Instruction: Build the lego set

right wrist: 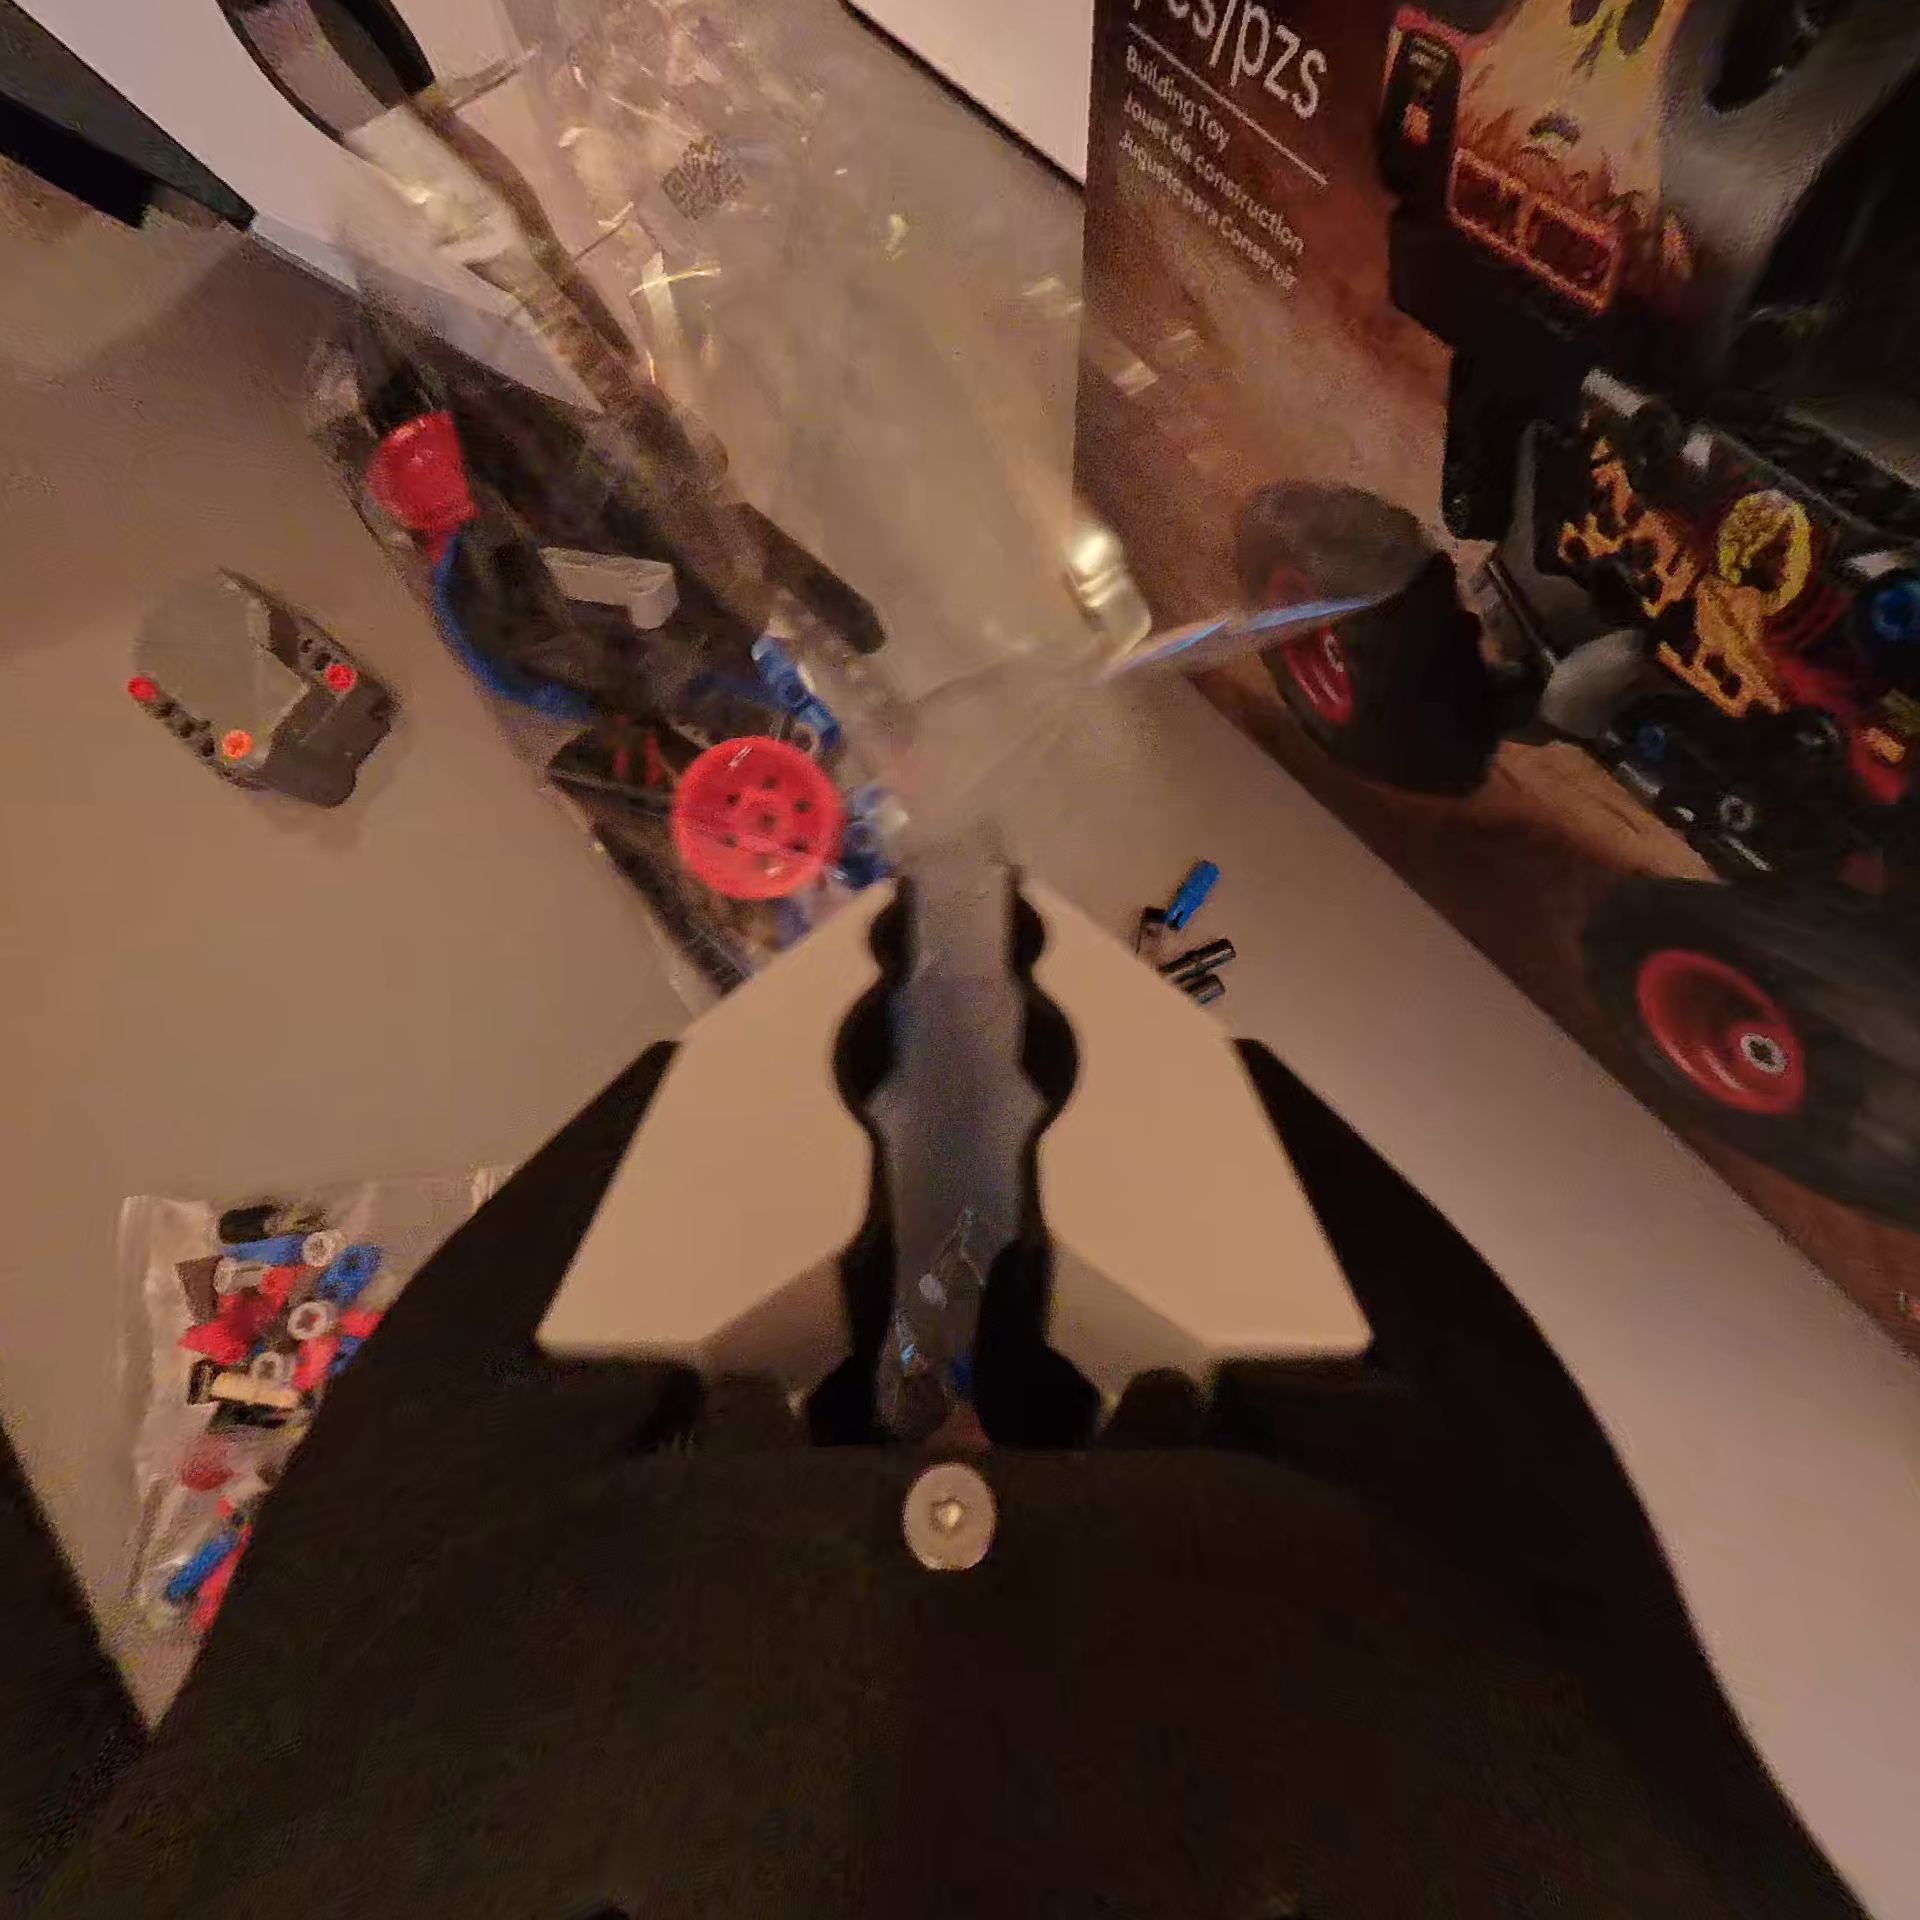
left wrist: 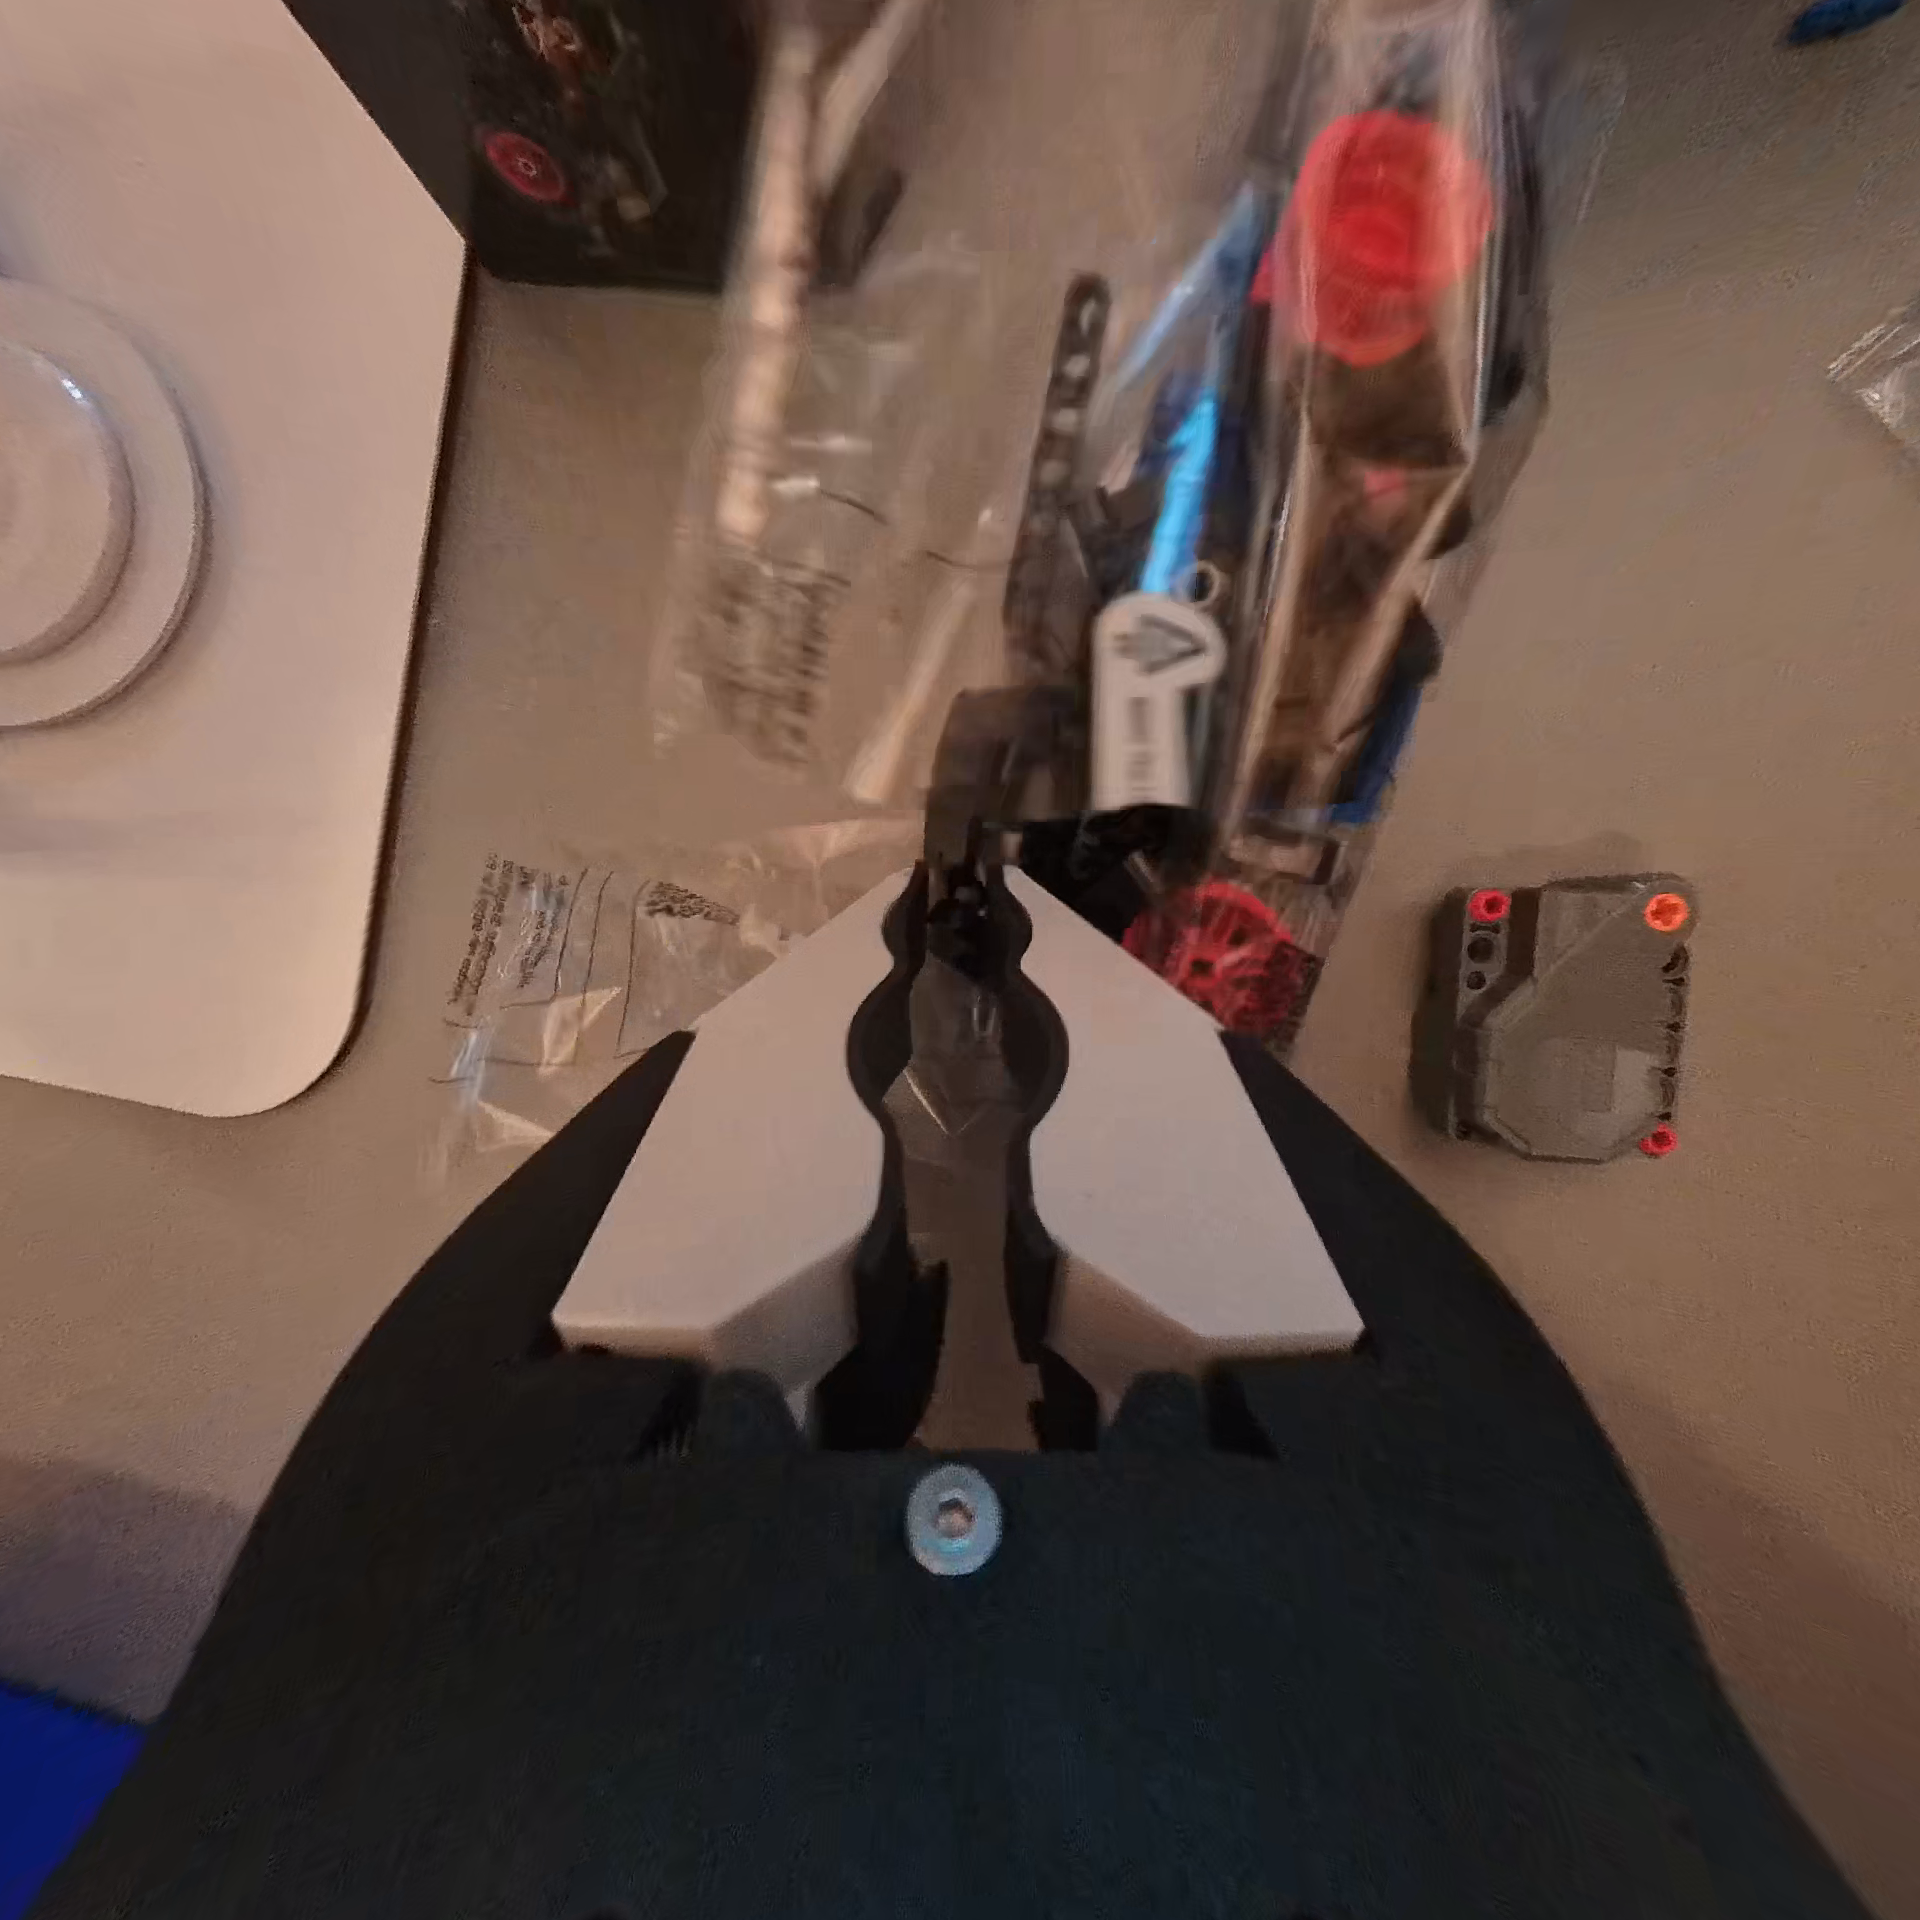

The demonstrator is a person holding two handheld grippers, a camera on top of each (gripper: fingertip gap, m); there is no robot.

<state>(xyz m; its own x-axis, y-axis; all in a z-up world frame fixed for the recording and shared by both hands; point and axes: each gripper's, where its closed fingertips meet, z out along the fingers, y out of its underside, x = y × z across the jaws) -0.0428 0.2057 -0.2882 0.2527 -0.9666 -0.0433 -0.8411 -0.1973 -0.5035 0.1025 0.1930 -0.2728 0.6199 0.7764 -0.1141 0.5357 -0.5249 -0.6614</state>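
A clear plastic bag (left wrist: 1299, 520) of Lego parts, black, blue and red, is stretched over the table between both grippers. My left gripper (left wrist: 961, 899) is shut on one end of the bag, with crumpled film and a black part at its tips. My right gripper (right wrist: 956, 883) is shut on the bag's clear film (right wrist: 831, 416) at the other end. A red wheel hub (right wrist: 756, 816) lies in the bag just left of the right gripper's tips. The left gripper shows at the top left of the right wrist view (right wrist: 322, 62). Motion blurs the bag.
A dark grey block with red pins (left wrist: 1558, 1029) (right wrist: 260, 691) lies on the table beside the bag. A small bag of mixed parts (right wrist: 260, 1340), loose blue and black pins (right wrist: 1190, 935), the set's box (right wrist: 1558, 520) (left wrist: 603, 135), an empty bag (left wrist: 582, 966) and a white mat (left wrist: 208, 623) are around. There is about 15 cm between the tips of the two grippers.
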